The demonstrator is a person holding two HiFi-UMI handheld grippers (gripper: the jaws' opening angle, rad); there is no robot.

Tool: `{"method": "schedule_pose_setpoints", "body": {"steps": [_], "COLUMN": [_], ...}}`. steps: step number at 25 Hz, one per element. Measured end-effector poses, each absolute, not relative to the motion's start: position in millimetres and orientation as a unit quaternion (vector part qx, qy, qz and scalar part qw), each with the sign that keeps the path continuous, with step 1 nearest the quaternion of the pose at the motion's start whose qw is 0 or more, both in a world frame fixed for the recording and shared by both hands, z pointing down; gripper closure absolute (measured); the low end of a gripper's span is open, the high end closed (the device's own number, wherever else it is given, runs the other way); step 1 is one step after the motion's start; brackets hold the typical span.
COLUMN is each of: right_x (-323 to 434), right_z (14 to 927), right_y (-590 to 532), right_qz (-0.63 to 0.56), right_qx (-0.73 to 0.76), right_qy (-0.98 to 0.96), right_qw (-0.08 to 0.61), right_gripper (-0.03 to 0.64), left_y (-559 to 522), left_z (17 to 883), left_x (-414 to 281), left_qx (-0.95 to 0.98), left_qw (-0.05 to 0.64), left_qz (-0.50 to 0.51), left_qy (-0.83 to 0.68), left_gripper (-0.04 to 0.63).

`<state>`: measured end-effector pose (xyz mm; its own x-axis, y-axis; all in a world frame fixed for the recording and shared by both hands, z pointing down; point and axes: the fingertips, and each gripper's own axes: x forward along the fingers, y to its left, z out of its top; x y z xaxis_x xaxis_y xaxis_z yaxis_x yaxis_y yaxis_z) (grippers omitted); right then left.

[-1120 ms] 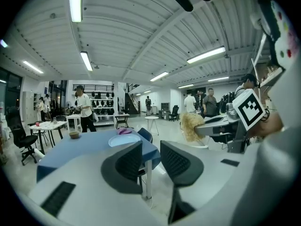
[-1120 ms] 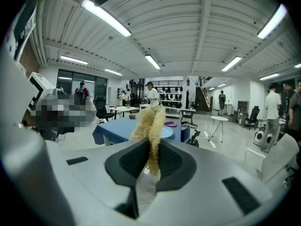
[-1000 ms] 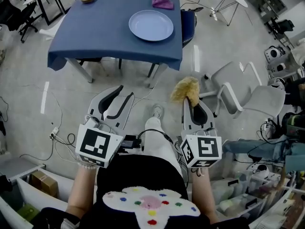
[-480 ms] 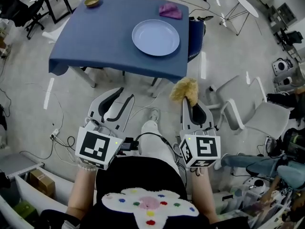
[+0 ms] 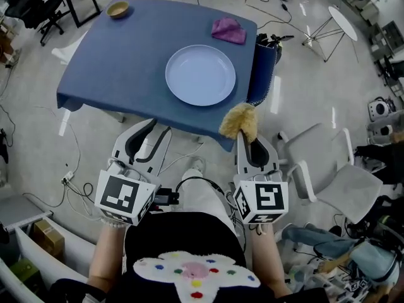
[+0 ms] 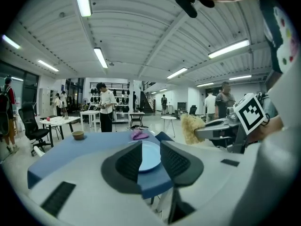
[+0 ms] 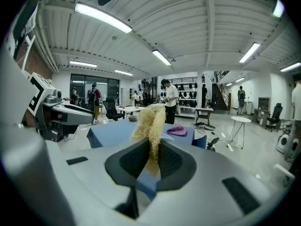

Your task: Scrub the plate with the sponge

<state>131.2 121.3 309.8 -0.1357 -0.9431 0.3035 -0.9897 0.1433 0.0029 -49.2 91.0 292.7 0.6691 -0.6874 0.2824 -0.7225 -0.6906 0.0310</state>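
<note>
A pale blue plate (image 5: 201,75) lies on the blue-covered table (image 5: 126,55), near its front right corner. My right gripper (image 5: 247,135) is shut on a fluffy yellow sponge (image 5: 238,121), which sticks out past the jaws at the table's front edge, short of the plate. In the right gripper view the sponge (image 7: 149,124) stands pinched between the dark pads (image 7: 129,160). My left gripper (image 5: 154,131) is open and empty over the floor, just before the table. The left gripper view shows the plate (image 6: 149,157) through the gap between its jaws, with the sponge (image 6: 190,128) off to the right.
A purple cloth (image 5: 229,29) lies behind the plate and a small brown bowl (image 5: 117,8) sits at the far left corner. A white chair (image 5: 328,169) stands to the right, a round side table (image 5: 341,21) beyond. Cables (image 5: 76,169) trail over the floor. People stand farther back.
Both grippers have moved forward toward the table, so the table and plate sit lower and closer in the head view. The sponge now reaches the table's front edge. Neither grip changed.
</note>
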Motion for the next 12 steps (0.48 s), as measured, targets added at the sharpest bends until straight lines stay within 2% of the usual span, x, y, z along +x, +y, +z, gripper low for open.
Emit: {"method": "schedule_pose_setpoints", "body": {"steps": [12], "right_x": [193], "right_z": [321], "right_y": [29], "right_qz": [0.12], "right_qx": [0.605], "right_qy": [-0.778], "right_qw": [0.122], "right_gripper": [0.571], "left_y": [5], "left_z": [307], "left_x": [5], "left_qx": [0.884], "left_qw": [0.091], "left_qz": [0.139], "left_qy": [-0.438], "left_gripper": [0.476]}}
